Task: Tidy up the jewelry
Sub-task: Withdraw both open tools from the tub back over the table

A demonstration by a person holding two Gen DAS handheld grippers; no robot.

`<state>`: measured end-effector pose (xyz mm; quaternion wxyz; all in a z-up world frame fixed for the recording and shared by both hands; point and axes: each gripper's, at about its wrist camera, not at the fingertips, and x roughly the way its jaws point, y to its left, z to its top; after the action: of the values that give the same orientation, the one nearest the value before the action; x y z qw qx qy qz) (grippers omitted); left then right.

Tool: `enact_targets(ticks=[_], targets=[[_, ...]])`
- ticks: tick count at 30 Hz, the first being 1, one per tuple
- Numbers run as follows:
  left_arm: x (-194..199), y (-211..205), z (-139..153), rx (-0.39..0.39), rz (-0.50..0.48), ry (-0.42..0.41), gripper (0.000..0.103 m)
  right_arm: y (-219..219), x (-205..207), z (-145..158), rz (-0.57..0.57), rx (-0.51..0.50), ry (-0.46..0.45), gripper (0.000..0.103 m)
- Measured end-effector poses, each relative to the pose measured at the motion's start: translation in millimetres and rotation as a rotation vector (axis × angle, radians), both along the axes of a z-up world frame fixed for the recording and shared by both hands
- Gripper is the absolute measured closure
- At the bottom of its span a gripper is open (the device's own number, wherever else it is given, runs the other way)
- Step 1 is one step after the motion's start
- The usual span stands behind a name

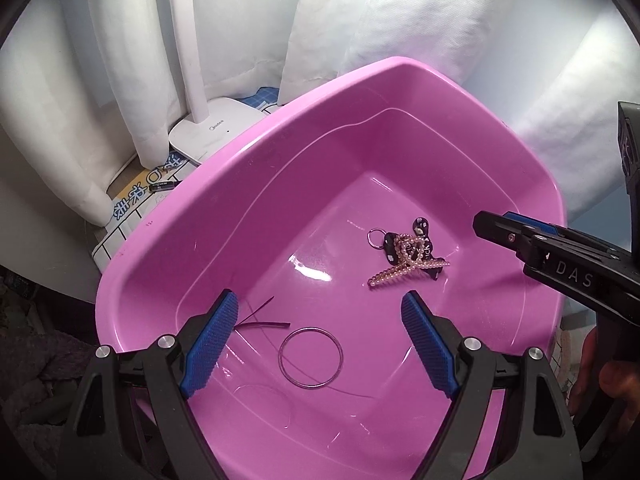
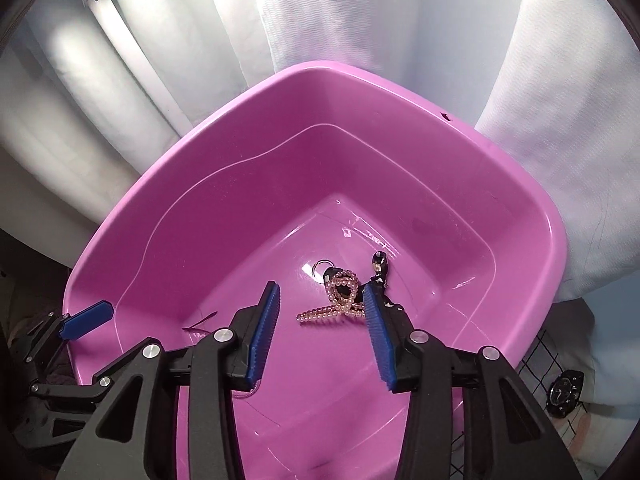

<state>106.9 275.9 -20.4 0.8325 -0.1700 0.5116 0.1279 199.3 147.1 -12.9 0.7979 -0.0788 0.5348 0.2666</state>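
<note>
Left view: the left gripper (image 1: 320, 312) has its fingers (image 1: 212, 344) wide and empty above the thin ring (image 1: 311, 359) in the pink tub (image 1: 168, 248). Right view: the right gripper (image 2: 320, 300), half-open and empty, hovers nearest the pearl clip (image 2: 332, 308), lying crosswise.

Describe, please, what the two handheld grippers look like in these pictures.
Both are black plastic frames with silver screw heads and two blue, ribbed fingers each: the left gripper and the right gripper. The right one's body carries white letters "DAS" and blue trim. No cables or sleeves show.
</note>
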Motion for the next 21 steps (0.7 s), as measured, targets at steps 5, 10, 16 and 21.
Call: enact_targets(ticks=[5,10,16,21], targets=[[-11,-15,14,0.071,-0.019,-0.049,0.013,-13,-20,22,-0.017,0.054,-0.1,0.046],[-28,-30,36,0.141,-0.033,-0.128,0.007,-33,-44,50,-0.043,0.101,-0.225,0.04],[-59,-53,57,0.18,-0.046,-0.241,0.006,-83,-88,72,-0.141,0.185,-0.339,0.035],[-79,-85,70,0.178,-0.081,-0.319,0.006,-152,-133,74,-0.236,0.208,-0.399,0.035]])
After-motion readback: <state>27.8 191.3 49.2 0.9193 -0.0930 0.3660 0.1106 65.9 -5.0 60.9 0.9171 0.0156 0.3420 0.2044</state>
